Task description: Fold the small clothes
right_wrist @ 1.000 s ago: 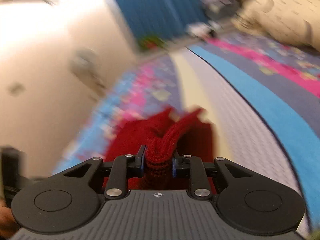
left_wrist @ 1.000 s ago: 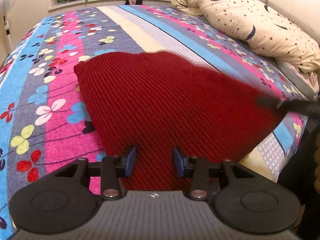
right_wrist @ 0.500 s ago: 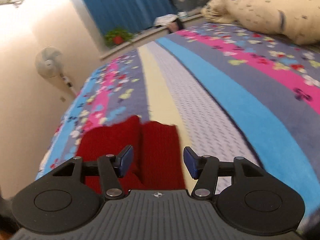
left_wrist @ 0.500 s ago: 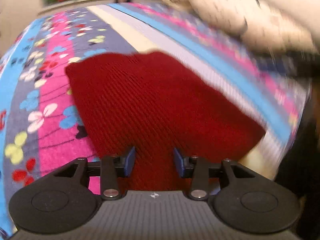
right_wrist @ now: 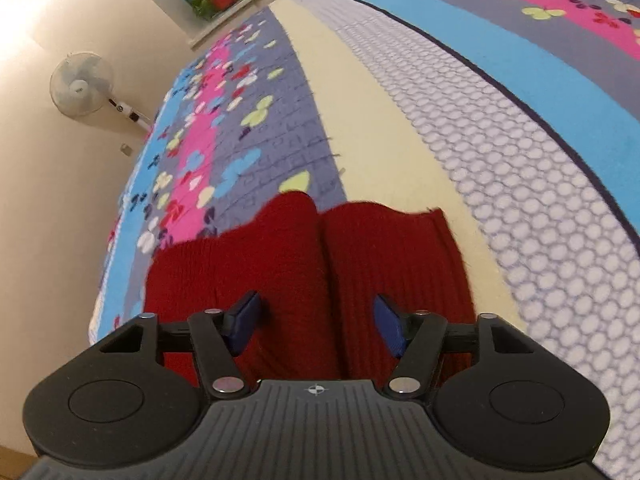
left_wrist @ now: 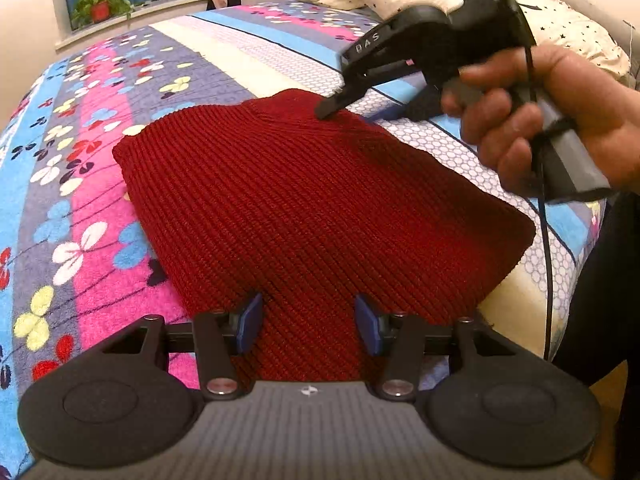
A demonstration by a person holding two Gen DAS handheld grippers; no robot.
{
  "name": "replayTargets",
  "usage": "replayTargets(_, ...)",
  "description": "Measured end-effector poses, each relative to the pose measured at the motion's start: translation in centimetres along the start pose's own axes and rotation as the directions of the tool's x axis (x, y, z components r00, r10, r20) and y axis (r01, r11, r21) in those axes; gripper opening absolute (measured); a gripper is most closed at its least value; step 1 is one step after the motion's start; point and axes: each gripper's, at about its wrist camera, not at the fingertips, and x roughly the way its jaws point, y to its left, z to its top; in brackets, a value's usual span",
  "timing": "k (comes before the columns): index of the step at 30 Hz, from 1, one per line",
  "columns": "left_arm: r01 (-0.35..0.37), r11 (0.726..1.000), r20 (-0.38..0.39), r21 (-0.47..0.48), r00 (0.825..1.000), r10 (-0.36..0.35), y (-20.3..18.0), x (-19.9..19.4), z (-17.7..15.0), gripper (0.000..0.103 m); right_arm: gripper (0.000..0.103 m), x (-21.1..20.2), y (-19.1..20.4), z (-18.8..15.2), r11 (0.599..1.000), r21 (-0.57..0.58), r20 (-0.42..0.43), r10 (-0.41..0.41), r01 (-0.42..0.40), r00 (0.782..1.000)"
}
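Your red knit sweater lies flat on the bed, on the flowered cover, near the bed's front edge. From the left wrist view it reads as a compact, rough rectangle with no sleeve sticking out, so I judge that at least one fold is already in. The right wrist view shows two red panels side by side with a seam-like crease between them (folded-in layers, most likely, though I cannot tell how many).

Your left claw sits low over the near hem with its jaws opening; knit shows between the pads, but they do not press on it. Your right claw hovers above the far end, over the crease. In its own view the pads stand apart with nothing pinched, and the jaws are closing. The right hand holds its handle above the sweater's far corner.

What looks left: one more fold to halve the rectangle, then a smoothing.
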Motion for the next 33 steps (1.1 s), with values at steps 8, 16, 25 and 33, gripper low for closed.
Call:
replayTargets(8, 0.033, 0.999, 0.039, 0.002, 0.999, -0.033, -0.4, -0.6, 0.4, 0.055, 0.013, -2.8, 1.8, -0.3, 0.962, -0.236, 0.228, -0.086, 0.141, 0.970)
replayTargets(16, 0.019, 1.000, 0.008, -0.006, 1.000, -0.019, 0.0, -0.1, 0.0, 0.056, 0.005, -3.8, -3.1, -0.7, 0.973, -0.095, 0.118, -0.201, 0.212, 0.972)
replayTargets(25, 0.016, 0.997, 0.065, -0.070, 0.998, -0.012, 0.8, -1.5, 0.6, 0.056, 0.029, -5.0, 0.8, -7.0, 0.840, -0.536, -0.065, -0.131, 0.076, 0.989)
replayTargets(33, 0.018, 1.000, -0.065, -0.011, 0.998, -0.019, 0.4, 0.5, -0.8, 0.052, 0.033, -4.4, -1.0, -8.9, 0.848, -0.527, -0.121, -0.145, 0.061, 0.982)
